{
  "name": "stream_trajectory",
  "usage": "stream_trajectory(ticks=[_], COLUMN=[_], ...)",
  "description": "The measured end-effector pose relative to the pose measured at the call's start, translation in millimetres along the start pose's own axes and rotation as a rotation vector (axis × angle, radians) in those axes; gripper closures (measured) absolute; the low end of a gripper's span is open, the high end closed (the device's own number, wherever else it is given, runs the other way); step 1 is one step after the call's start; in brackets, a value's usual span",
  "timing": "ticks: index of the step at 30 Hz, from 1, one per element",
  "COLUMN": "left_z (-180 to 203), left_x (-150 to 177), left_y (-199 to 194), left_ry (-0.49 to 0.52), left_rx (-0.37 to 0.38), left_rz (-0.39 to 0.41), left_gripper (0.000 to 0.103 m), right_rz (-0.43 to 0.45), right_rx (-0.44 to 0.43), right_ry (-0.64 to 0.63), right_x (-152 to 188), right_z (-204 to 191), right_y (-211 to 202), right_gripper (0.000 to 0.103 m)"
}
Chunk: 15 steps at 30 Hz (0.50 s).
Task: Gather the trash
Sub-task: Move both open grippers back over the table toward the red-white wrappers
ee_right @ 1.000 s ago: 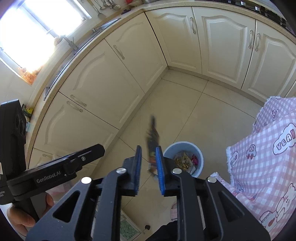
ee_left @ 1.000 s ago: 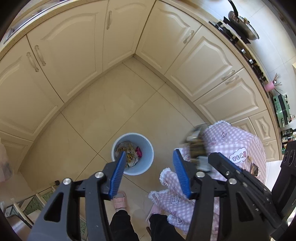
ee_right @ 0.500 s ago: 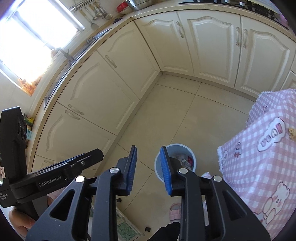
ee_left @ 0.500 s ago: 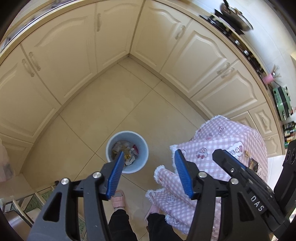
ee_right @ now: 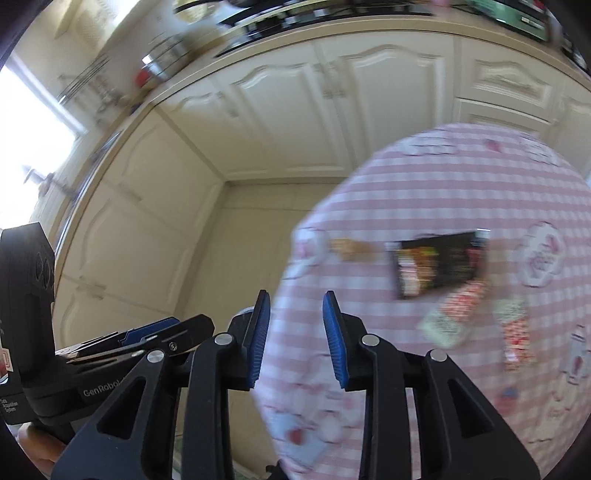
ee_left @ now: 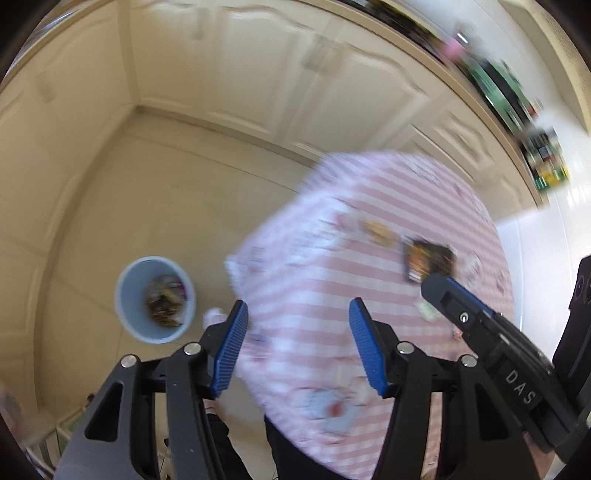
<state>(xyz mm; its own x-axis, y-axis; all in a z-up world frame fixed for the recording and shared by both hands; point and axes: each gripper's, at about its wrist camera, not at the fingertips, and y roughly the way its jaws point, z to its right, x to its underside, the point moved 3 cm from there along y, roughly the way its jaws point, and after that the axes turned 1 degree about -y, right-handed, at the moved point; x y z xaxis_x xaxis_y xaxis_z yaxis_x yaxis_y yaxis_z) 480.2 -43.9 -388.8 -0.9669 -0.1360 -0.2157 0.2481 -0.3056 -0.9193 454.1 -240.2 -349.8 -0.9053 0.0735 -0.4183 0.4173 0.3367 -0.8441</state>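
A light blue bin [ee_left: 155, 299] with wrappers inside stands on the floor left of the table. The pink checked tablecloth [ee_left: 369, 221] carries a black snack packet [ee_left: 428, 258], an orange scrap [ee_left: 376, 230] and small wrappers. The right wrist view shows the black packet [ee_right: 439, 264], red-and-white wrappers [ee_right: 463, 301] [ee_right: 517, 328] and the orange scrap [ee_right: 347, 247]. My left gripper [ee_left: 295, 347] is open and empty above the table's near edge. My right gripper [ee_right: 295, 332] is open and empty over the table's left edge. The frames are blurred.
Cream cabinets [ee_left: 258, 74] line the walls behind, with cluttered worktops [ee_right: 295, 22] above. A bright window [ee_right: 22, 147] is at the left. The tiled floor [ee_left: 147, 192] lies between the cabinets and the table. The person's legs [ee_left: 221, 443] are below.
The packet the right gripper held has dropped toward the bin and the gripper has opened. Both grippers have swung right, from over the bin to over the table.
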Motion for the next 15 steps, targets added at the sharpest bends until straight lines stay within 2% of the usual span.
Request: stream_trajectory(ticks=[4,7,10,15], left_z=[70,109,132,143], left_x=[7,12,15,16], left_y=[34,58,76,94], left_ry=[0.107,0.169,0.188,0.193], left_rx=[0.034,0.032,0.016,-0.014], left_rz=[-0.056,-0.087,-0.109,-0.133], left_gripper=[0.047,0.047,0.047,0.047], right_rz=[0.003,-0.014,-0.05,-0.13], right_rx=[0.078,0.13,0.154,0.159], right_ry=[0.061,0.09,0.109,0.096], right_x=[4,12,21,35], right_z=[65,108,137,169], right_y=[-20,-27,-24,-5], right_gripper=[0.073,0.071,0.071,0.071])
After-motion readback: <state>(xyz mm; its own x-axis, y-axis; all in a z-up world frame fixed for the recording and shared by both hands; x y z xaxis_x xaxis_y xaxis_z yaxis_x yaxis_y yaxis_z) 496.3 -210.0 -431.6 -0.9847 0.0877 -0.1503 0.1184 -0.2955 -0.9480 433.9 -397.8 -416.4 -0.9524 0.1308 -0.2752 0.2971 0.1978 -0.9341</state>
